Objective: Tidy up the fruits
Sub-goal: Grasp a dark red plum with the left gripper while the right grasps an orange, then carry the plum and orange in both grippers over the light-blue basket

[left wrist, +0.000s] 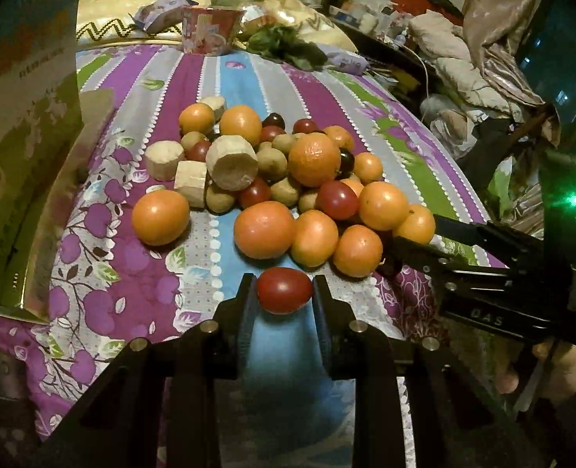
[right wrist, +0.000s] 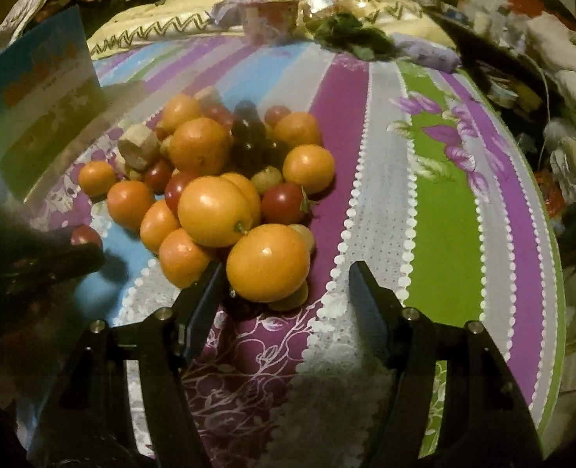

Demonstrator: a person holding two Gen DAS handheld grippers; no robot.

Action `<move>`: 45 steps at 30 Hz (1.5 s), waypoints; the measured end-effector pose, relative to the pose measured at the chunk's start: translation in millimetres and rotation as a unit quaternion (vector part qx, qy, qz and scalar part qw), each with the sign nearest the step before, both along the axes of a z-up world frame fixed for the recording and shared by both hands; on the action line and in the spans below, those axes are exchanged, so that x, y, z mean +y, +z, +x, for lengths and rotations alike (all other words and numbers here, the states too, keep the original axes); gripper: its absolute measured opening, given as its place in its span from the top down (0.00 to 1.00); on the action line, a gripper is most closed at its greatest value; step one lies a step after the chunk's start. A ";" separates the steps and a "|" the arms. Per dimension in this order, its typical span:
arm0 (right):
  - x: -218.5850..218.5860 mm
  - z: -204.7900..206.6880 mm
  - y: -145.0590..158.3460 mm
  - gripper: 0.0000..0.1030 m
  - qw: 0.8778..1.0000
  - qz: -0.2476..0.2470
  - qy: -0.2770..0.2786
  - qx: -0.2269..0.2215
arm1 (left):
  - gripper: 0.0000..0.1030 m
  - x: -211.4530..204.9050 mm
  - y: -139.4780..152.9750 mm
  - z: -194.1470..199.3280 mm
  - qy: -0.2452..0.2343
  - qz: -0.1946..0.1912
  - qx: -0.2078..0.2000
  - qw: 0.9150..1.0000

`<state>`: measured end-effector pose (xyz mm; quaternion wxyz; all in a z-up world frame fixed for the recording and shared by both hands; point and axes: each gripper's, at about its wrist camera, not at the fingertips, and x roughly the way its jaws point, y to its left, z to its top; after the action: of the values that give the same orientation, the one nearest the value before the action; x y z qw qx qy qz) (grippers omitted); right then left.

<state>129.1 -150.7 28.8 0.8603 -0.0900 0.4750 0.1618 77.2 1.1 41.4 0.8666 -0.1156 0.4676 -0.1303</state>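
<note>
A pile of fruit (left wrist: 272,171) lies on the striped bedspread: oranges, red cherry tomatoes, small brown fruits, dark plums and pale cut chunks. My left gripper (left wrist: 284,292) is shut on a red cherry tomato (left wrist: 284,290) just in front of the pile. It also shows at the left of the right wrist view (right wrist: 85,235). My right gripper (right wrist: 284,273) is open, its jaws on either side of the nearest orange (right wrist: 268,261) at the pile's right edge. The right gripper's fingers (left wrist: 463,241) reach in from the right in the left wrist view.
An open cardboard box (left wrist: 26,156) stands at the left of the pile and shows in the right wrist view (right wrist: 34,97). A printed cup (left wrist: 210,29), leafy greens (left wrist: 288,46) and wrappers lie at the far end. Clutter (left wrist: 463,78) sits beside the bed's right edge.
</note>
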 end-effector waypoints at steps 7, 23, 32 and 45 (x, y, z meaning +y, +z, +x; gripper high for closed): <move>-2.5 -2.8 3.9 0.62 0.999 0.038 -0.011 0.023 | 0.72 -1.6 0.4 -0.5 0.001 0.000 0.002 1.000; -9.6 -64.9 21.7 0.63 0.989 0.051 -0.133 0.049 | 0.72 -5.4 42.8 -34.8 0.002 0.037 -0.028 0.999; -8.2 -88.9 23.4 0.63 0.986 0.032 -0.151 0.058 | 0.72 -3.3 50.3 -56.6 0.003 0.043 -0.028 0.999; 11.5 -102.2 43.7 0.63 0.989 0.023 -0.141 0.040 | 0.72 12.1 70.5 -74.6 0.018 0.037 -0.047 0.998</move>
<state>26.9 -139.2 72.6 0.8566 0.0046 0.5132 0.0536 2.7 13.2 111.9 0.8935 -0.0854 0.4287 -0.1030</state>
